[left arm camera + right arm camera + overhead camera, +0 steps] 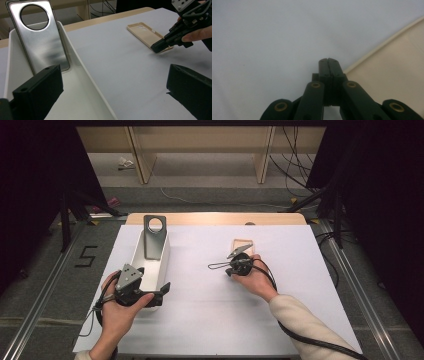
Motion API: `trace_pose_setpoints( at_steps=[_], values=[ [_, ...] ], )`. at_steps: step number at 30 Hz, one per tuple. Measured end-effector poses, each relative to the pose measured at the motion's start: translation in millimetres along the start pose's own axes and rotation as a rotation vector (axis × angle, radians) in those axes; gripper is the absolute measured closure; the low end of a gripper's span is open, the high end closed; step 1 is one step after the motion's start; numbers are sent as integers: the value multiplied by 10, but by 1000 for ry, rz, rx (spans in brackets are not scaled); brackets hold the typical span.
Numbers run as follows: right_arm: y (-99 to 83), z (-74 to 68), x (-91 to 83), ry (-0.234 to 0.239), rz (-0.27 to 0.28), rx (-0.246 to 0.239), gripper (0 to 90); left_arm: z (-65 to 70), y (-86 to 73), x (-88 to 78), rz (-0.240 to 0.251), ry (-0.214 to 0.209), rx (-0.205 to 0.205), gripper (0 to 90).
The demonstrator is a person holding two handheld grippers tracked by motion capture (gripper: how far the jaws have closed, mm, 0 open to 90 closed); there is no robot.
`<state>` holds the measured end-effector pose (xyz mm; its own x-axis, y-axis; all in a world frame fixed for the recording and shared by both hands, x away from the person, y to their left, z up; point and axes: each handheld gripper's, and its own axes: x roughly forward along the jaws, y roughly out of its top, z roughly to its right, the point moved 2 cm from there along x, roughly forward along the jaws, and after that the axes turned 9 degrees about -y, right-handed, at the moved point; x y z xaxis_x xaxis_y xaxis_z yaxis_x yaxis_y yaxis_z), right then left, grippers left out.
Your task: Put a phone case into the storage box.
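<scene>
Pressing our right gripper (pixel 160 46), fingers closed empty, against the beige phone case (pixel 145 33) lying on the worktop (pixel 210 310); our left gripper (pixel 112 92) fingers spread wide over the white tray (pixel 85 72)

A beige phone case (pixel 148 35) lies flat and open side up on the white table cover, well right of the white tray, with closed black gripper tips at its near end.

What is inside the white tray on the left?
A silver phone back plate stands inside the white tray, leaning on its far wall. The tray floor behind the plate's foot is hidden.
</scene>
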<state>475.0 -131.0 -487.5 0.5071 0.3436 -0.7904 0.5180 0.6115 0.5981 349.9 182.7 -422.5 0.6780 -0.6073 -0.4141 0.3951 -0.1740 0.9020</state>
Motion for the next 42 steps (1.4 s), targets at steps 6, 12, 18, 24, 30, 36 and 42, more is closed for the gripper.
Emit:
trace_pose_setpoints(
  at_steps=[6, 12, 18, 24, 30, 36, 42],
  values=[
    [-43, 51, -62, 3, -8, 10, 900, -1, -2, -3, -3, 0, 6, 2],
    [-35, 97, -160, 25, 22, 13, 900, 13, -3, -26, -1, -5, 21, 2],
    [-10, 229, -383, 26, 41, -62, 741, 18, -18, -22, -6, -22, 44, 2],
    [-79, 427, -475, 3, -2, -137, 622, 15, -25, -12, -12, -23, 57, 2],
    [-137, 474, -437, 14, -72, -255, 572, 13, -23, -10, -11, -22, 56, 2],
    [-115, 405, -337, 27, -154, -360, 565, 25, -21, 3, -10, -25, 57, 2],
    [-71, 354, -213, 21, -228, -437, 556, 25, -20, 8, -7, -27, 54, 2]
  ],
)
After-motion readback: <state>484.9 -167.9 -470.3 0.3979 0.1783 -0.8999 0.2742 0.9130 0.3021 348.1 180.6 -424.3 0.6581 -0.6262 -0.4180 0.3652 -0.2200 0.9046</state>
